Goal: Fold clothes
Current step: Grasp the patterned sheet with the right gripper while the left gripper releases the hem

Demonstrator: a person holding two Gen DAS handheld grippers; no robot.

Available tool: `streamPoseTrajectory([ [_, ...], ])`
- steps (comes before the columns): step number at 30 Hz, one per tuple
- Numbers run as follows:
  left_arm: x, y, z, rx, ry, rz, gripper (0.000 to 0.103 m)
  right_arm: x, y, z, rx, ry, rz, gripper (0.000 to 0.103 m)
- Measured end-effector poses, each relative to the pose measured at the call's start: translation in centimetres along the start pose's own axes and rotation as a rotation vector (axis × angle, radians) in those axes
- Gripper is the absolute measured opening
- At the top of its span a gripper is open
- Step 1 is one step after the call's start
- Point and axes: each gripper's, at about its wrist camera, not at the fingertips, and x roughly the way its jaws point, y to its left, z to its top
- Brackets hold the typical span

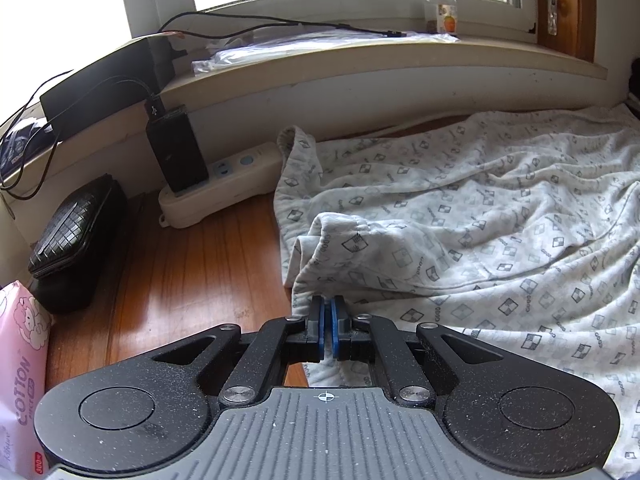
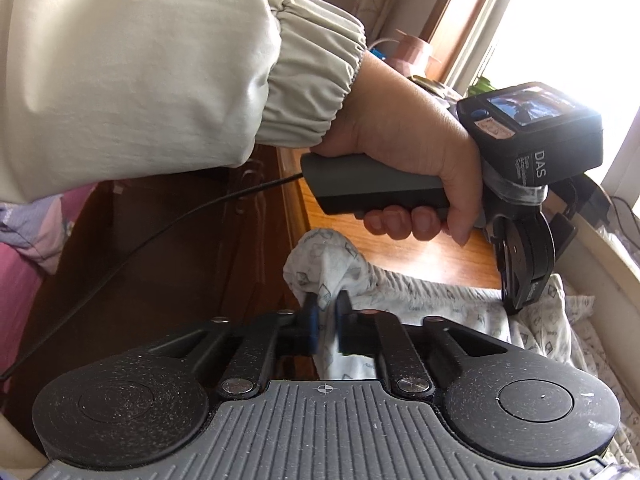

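Observation:
A pale grey garment [image 1: 460, 224] printed with small squares lies crumpled across the wooden table [image 1: 180, 280]. My left gripper [image 1: 329, 304] is shut on a folded edge of it near its elastic cuff. In the right wrist view my right gripper [image 2: 326, 306] is shut on another bunched corner of the same garment [image 2: 324, 264] at the table's front edge. There the other gripper [image 2: 524, 276], held by a person's hand [image 2: 412, 152] in a cream sleeve, presses down on the cloth at the right.
A white power strip [image 1: 224, 184] with a black adapter [image 1: 176, 152] stands at the wall. A black quilted pouch [image 1: 76, 232] and a pink cotton-tissue pack [image 1: 24, 380] sit at the left. A windowsill [image 1: 360, 60] with a bottle [image 1: 442, 8] runs behind. Dark wooden furniture [image 2: 160, 260] lies below the table edge.

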Motion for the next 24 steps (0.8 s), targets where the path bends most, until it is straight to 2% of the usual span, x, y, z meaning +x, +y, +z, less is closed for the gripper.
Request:
streamPoseTrajectory([
  [3, -0.9, -0.1, 0.1, 0.015, 0.042, -0.014, 0.006, -0.3, -0.2, 0.0, 0.042, -0.003, 0.066, 0.005],
  [10, -4.1, -0.6, -0.7, -0.029, -0.019, -0.069, 0.007, -3.6, -0.6, 1.5, 0.093, -0.051, 0.200, 0.004],
  [13, -3.6, -0.6, -0.8, -0.043, -0.017, -0.055, 0.008, -5.1, -0.8, 2.1, 0.115, -0.071, 0.257, 0.004],
  [16, -2.7, -0.3, -0.9, -0.069, -0.013, -0.052, 0.016, -6.6, -0.9, 2.8, 0.137, -0.092, 0.314, 0.004],
  [19, -1.7, 0.0, -1.1, -0.076, 0.004, -0.057, 0.016, -8.0, -1.1, 3.4, 0.159, -0.113, 0.372, 0.004],
  [22, -1.5, 0.5, -1.3, -0.096, -0.002, -0.054, 0.019, -9.3, -2.6, 3.9, 0.159, -0.124, 0.342, 0.004],
  [24, -1.5, 0.6, -1.4, -0.086, -0.002, -0.026, 0.019, -10.2, -3.7, 4.2, 0.158, -0.132, 0.321, 0.004],
])
